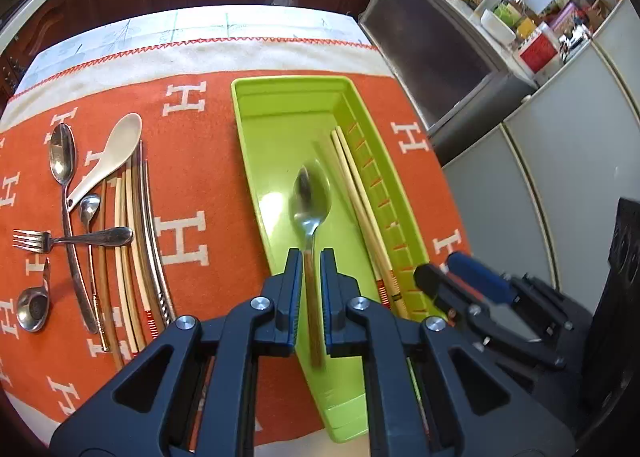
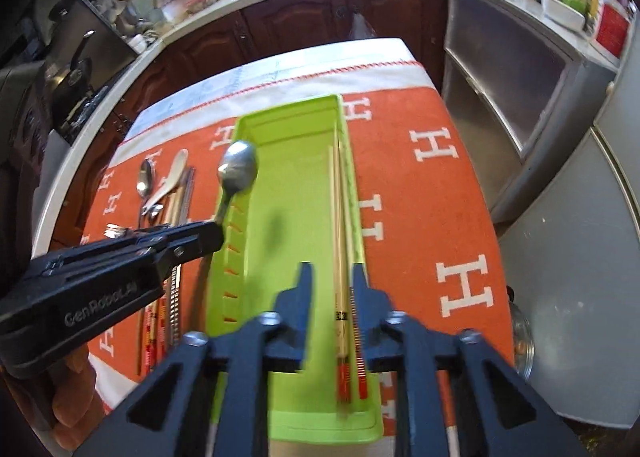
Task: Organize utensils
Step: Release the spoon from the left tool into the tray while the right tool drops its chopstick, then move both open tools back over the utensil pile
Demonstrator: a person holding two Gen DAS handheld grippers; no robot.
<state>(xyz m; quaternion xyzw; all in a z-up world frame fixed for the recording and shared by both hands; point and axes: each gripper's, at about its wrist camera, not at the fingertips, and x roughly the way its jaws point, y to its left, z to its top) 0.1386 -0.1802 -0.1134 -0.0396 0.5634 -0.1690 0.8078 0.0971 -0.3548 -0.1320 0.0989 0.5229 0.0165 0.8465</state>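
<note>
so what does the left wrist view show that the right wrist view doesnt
Only the left wrist view: the wooden handle of the steel spoon clamped in the left gripper, and a small ladle near the fork. Only the right wrist view: the chopsticks lying between the right gripper's parted jaws, not pinched, and a dark pan on the far counter. Both: the green tray, the orange cloth, the white spoon.

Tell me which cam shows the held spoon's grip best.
Left wrist: the left gripper is shut on the spoon by its handle, seen head-on, bowl over the green tray. Right wrist shows the same spoon from the side, its handle vanishing into the left gripper; the contact is hidden.
</note>
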